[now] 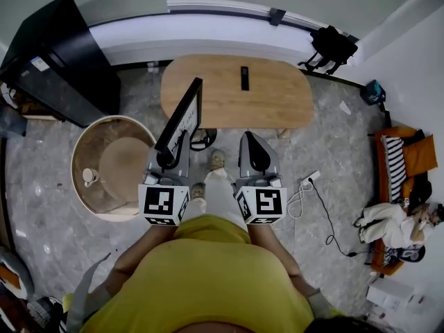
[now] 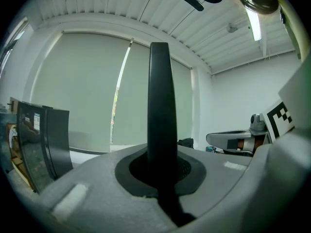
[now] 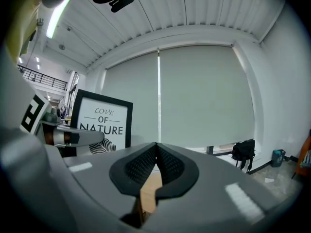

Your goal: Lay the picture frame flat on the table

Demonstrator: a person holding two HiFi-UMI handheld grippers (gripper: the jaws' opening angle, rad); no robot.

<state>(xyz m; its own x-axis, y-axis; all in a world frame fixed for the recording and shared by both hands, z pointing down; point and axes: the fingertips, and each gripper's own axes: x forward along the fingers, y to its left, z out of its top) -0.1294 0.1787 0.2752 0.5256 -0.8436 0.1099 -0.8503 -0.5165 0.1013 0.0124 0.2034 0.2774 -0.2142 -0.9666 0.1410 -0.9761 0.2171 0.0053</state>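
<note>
The picture frame (image 1: 183, 118) has a black border and stands upright and edge-on, held off the table above the floor. My left gripper (image 1: 167, 159) is shut on its lower edge. In the left gripper view the frame (image 2: 160, 101) rises as a dark bar straight out from between the jaws of the left gripper (image 2: 159, 168). From the right gripper view I see the frame's face (image 3: 104, 123), a white print with black lettering. My right gripper (image 1: 255, 155) is beside the left one, shut with nothing in it (image 3: 156, 165). The oval wooden table (image 1: 270, 99) lies just ahead.
A small black remote-like object (image 1: 244, 78) lies on the table. A round basket-like stand (image 1: 114, 165) is at the left and a black cabinet (image 1: 59, 61) behind it. A black bag (image 1: 333, 46), a cable (image 1: 309, 189) and an orange sofa (image 1: 409, 158) are to the right.
</note>
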